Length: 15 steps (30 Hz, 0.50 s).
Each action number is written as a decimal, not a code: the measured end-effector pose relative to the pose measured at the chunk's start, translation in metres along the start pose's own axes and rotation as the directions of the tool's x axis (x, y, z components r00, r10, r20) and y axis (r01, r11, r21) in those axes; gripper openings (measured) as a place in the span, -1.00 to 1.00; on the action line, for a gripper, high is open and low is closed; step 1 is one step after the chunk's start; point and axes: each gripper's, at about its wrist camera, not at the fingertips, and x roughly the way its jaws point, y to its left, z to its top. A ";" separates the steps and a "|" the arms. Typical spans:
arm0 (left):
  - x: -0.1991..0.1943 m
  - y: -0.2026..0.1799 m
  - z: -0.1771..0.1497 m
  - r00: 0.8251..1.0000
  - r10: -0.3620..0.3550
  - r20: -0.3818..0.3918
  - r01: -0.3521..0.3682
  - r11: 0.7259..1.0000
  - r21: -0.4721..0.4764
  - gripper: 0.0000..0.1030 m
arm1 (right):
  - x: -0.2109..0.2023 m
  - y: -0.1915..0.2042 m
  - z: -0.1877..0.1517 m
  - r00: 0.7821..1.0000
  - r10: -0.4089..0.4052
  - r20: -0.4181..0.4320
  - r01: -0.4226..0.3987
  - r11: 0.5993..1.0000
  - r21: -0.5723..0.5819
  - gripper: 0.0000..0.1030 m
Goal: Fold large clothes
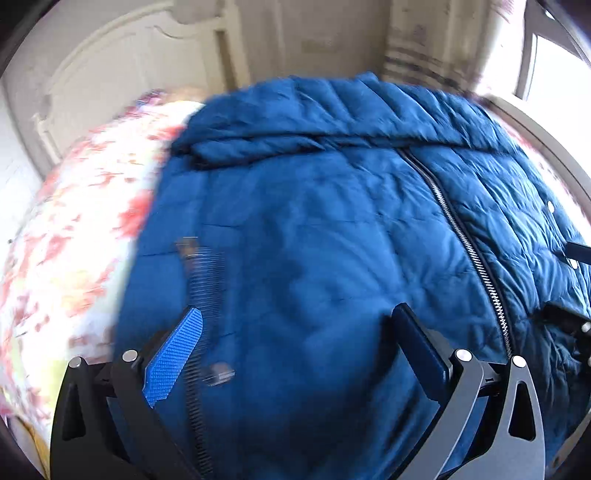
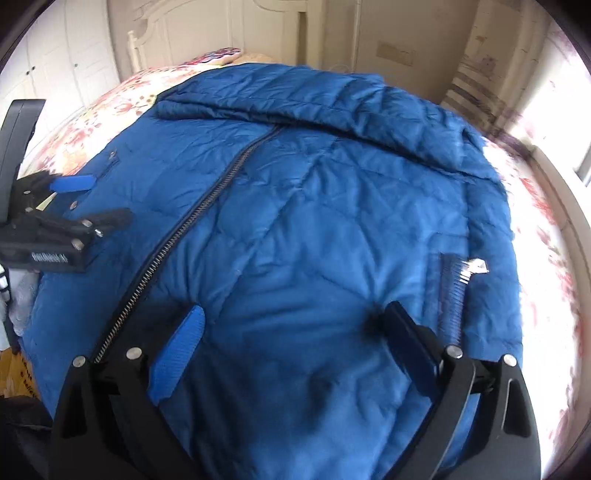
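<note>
The left gripper (image 1: 295,332) hangs over the blue quilted coat (image 1: 314,229), jaws wide and holding nothing. The right gripper (image 2: 293,332) hangs over the same coat, jaws likewise wide and empty. The coat lies spread front-up on the floral bed (image 2: 546,258), its centre zipper (image 2: 177,236) closed. Beyond the coat's collar stands a cream headboard (image 2: 207,29).

I can't read any text; the white lettering on my left gripper (image 2: 94,201) is too blurred.
</note>
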 end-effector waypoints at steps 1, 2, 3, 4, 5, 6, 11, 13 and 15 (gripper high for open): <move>-0.006 0.008 -0.004 1.000 0.017 0.005 -0.017 1.000 -0.010 0.91 | -0.007 -0.006 -0.004 1.000 -0.025 0.007 0.025 1.000 0.012 0.88; -0.009 0.012 -0.008 0.999 0.035 0.004 -0.035 0.999 -0.015 0.91 | -0.011 -0.005 -0.012 0.999 -0.038 0.010 0.038 0.999 0.023 0.88; -0.010 0.019 -0.014 0.997 0.074 -0.006 -0.074 0.997 -0.017 0.91 | -0.017 -0.012 -0.020 0.999 -0.051 0.010 0.050 0.998 0.044 0.88; -0.008 0.024 -0.021 0.993 0.118 -0.024 -0.119 0.993 -0.015 0.91 | -0.021 -0.018 -0.027 0.998 -0.065 0.005 0.065 0.996 0.062 0.88; -0.007 0.026 -0.027 0.990 0.135 -0.037 -0.136 0.991 -0.019 0.91 | -0.020 -0.025 -0.032 0.997 -0.073 0.000 0.072 0.995 0.073 0.88; -0.005 0.032 -0.034 0.992 0.114 -0.045 -0.116 0.992 -0.044 0.91 | -0.017 -0.031 -0.039 0.998 -0.069 -0.009 0.069 0.993 0.093 0.88; -0.036 0.032 -0.043 0.995 0.101 0.018 -0.099 0.990 -0.096 0.90 | -0.027 -0.027 -0.052 0.994 -0.106 0.021 0.101 0.982 0.161 0.93; -0.060 0.012 -0.050 0.997 0.020 0.074 -0.015 0.998 -0.061 0.91 | -0.049 -0.007 -0.052 0.992 -0.061 0.113 0.047 0.992 0.121 0.92; -0.070 -0.008 -0.059 0.995 -0.001 0.100 0.001 1.000 0.000 0.91 | -0.061 0.017 -0.054 0.986 -0.006 0.164 -0.002 0.999 0.052 0.92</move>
